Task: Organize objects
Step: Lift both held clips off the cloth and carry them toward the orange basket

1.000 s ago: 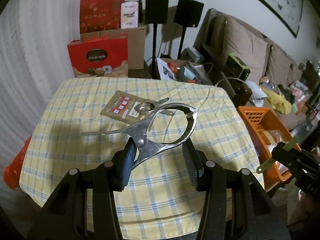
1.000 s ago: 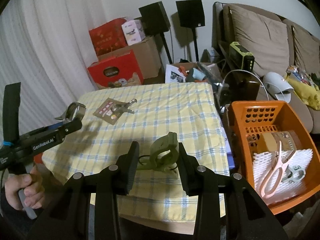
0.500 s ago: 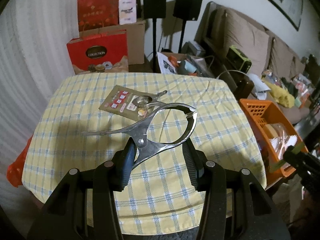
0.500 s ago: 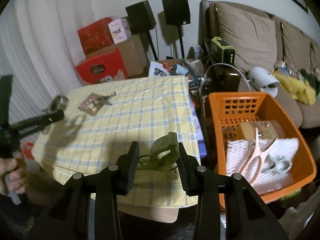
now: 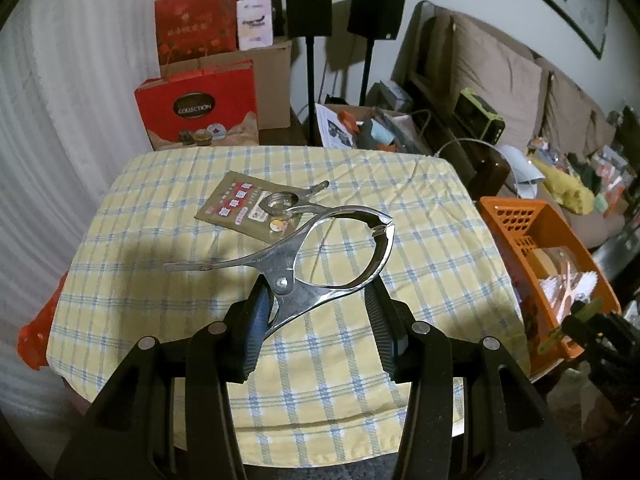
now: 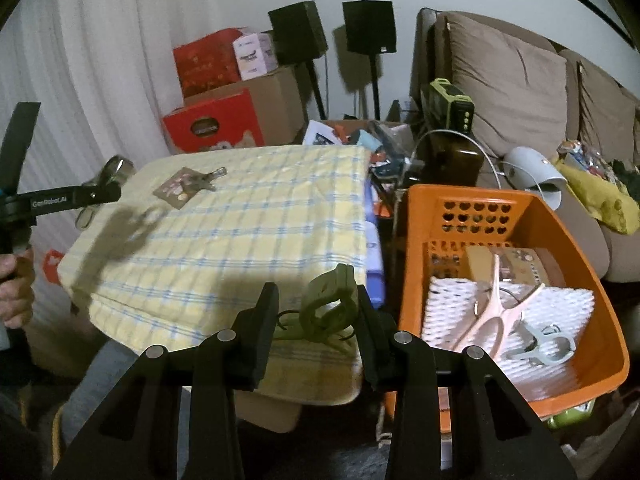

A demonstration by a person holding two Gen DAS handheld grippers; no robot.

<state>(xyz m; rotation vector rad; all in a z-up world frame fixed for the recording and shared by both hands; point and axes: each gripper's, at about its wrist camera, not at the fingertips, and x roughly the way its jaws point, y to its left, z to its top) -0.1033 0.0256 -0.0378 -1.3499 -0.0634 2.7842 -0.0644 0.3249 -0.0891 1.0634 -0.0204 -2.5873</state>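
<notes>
From the left wrist view, the left gripper (image 5: 316, 320) has its fingers (image 5: 256, 328) part-way apart and pinching a large steel clamp (image 5: 320, 256) by its lower handle, held up above the desk (image 5: 160, 280) with its checked yellow cloth. The clamp's ring-shaped mouth points away toward the far right and its other handle juts out to the left. Beyond it, on the cloth, lies a brown card packet (image 5: 244, 208) with a smaller metal clip (image 5: 288, 202) resting across its right end. At the right edge stands an orange basket (image 5: 516, 220) beside the desk, and the tip of the other tool shows low at the right, in front of the basket. From the right wrist view, the right gripper (image 6: 316, 320) has its fingers (image 6: 264, 328) drawn fairly close and squeezing an olive green plastic clip (image 6: 328, 304), which hangs over the near right corner of the desk (image 6: 240, 240), just left of the orange basket (image 6: 440, 208). Inside the basket, on white foam netting (image 6: 560, 304), lie pink scissors (image 6: 492, 312) and a pale grey clip (image 6: 540, 340), with a brown box (image 6: 520, 264) behind them. At the far left a hand (image 6: 12, 280) holds the other tool's handle, the steel clamp (image 6: 112, 172) at its tip.
</notes>
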